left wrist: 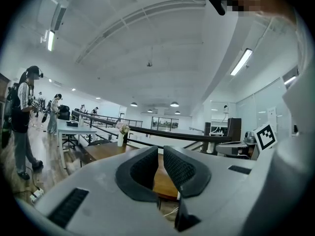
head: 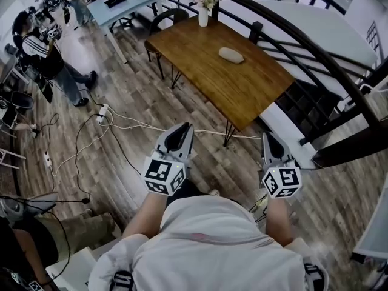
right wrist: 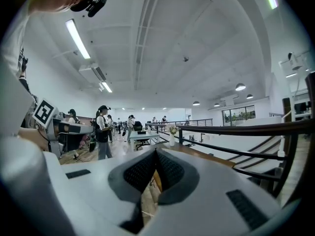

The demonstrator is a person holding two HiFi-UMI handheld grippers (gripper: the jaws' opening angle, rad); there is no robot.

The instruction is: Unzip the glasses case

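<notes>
The glasses case (head: 231, 54), a pale oval pouch, lies on the brown wooden table (head: 248, 93) some way ahead of me. Both grippers hang over the wood floor in front of my body, well short of the table. My left gripper (head: 182, 130) is shut with nothing between its pads, as the left gripper view also shows (left wrist: 160, 154). My right gripper (head: 269, 140) is likewise shut and empty (right wrist: 155, 154). The case itself does not show in either gripper view; only the table's edge (left wrist: 101, 151) appears beyond the jaws.
A white vase of flowers (head: 203, 12) stands at the table's far end, with a dark chair (head: 165, 18) beside it. A black railing (head: 303, 44) curves behind the table. Cables and a power strip (head: 102, 114) lie on the floor at left, near standing people (head: 45, 56).
</notes>
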